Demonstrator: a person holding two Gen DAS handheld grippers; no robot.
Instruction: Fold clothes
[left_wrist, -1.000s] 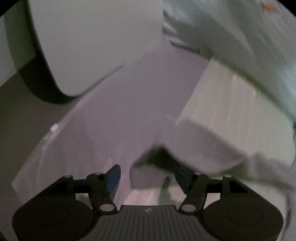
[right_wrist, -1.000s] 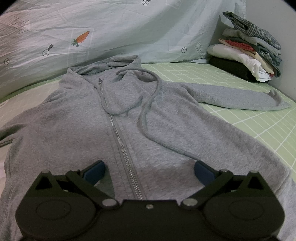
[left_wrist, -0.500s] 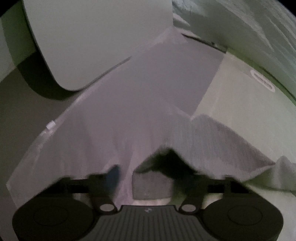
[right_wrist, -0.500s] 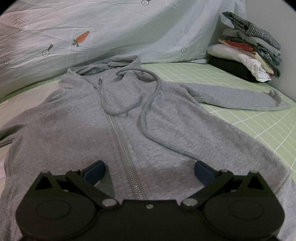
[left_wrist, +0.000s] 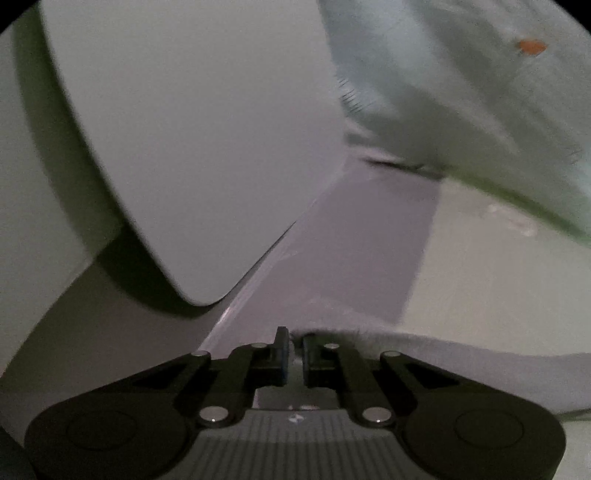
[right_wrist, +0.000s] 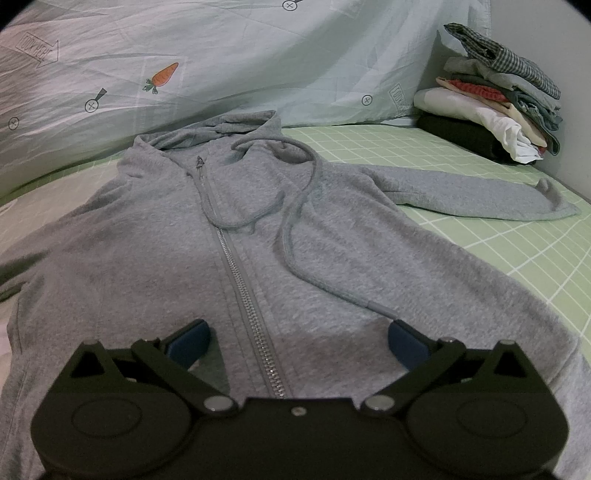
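One grey zip hoodie (right_wrist: 258, 258) lies flat and face up on the green checked sheet (right_wrist: 517, 251) of your bed, hood toward the pale blue patterned duvet (right_wrist: 258, 55) behind it, zip (right_wrist: 240, 280) closed down the middle and one drawstring (right_wrist: 295, 236) looping across the chest. One stack of folded clothes (right_wrist: 495, 99) sits in the far right corner against the wall, well apart from the hoodie; you can make out roughly six or seven garments in it, a checked one on top and a black one at the bottom. Two sleeves belong to the hoodie, but your right wrist view shows only the right-hand one in full (right_wrist: 480, 195), stretched out over the sheet toward the stack, while the other runs off the left edge. Your right gripper (right_wrist: 295, 339) hovers over the lower front of the hoodie with its two fingers spread wide, one on each side of the zip, holding nothing. Only your left wrist view, dim and blurred, shows your left gripper (left_wrist: 293, 354): its jaws have just been closing and its fingers now pinch a fold of grey fabric (left_wrist: 406, 350), seemingly the hoodie's left sleeve or edge, which trails off to the right. That view also shows a white rounded panel (left_wrist: 184, 147) and a strip of lilac surface (left_wrist: 351, 251) beside the bed, neither visible from the right.
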